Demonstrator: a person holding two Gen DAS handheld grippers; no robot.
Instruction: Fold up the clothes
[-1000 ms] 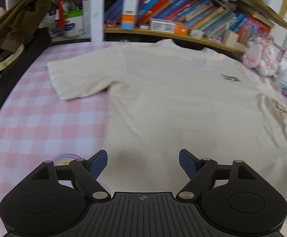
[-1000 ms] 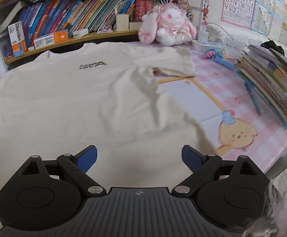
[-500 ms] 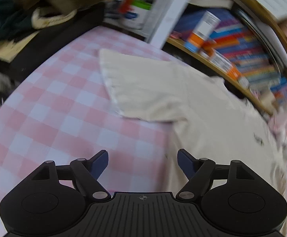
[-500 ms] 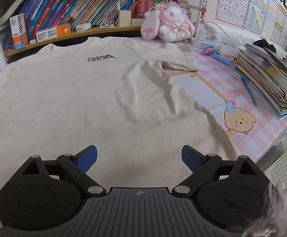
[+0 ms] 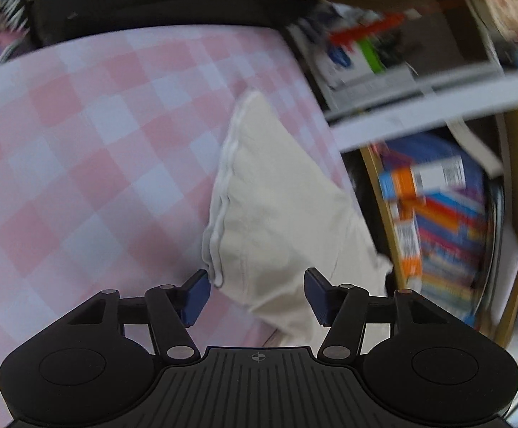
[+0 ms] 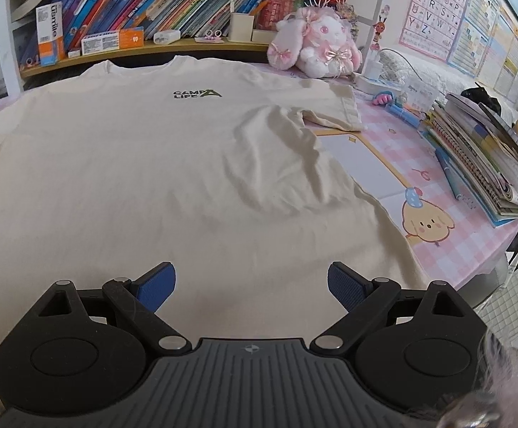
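- Lying flat on the counter (image 6: 394, 142), chest side up, the cream T-shirt (image 6: 145, 164) has its collar toward the bookshelf (image 6: 159, 50) and its hem toward the right tongs (image 6: 252, 287).
- In the left wrist view only one sleeve (image 5: 277, 221) of the shirt shows. Its stitched cuff edge runs away from the camera, and its near corner sits between the pads of the left tongs (image 5: 256, 294), just beside the left pad.
- The left tongs are about half open and closing. The sleeve cloth is between the pads, but they do not press on it yet, so nothing is held.
- The right tongs stand wide open above the lower part of the shirt and hold nothing.
- I judge that the next move depends on this sleeve: it lies directly in front of the left tongs, so the left hand is clearly the nearer one to grip it and fold it inward over the body.
- The other sleeve (image 6: 334, 110) lies far from the right tongs, near the plush rabbit (image 6: 316, 46).
- The left wrist view is blurred, and the tongs' body hides the shirt's hem in both views.
- Whether the left pads already touch the counter I cannot tell.
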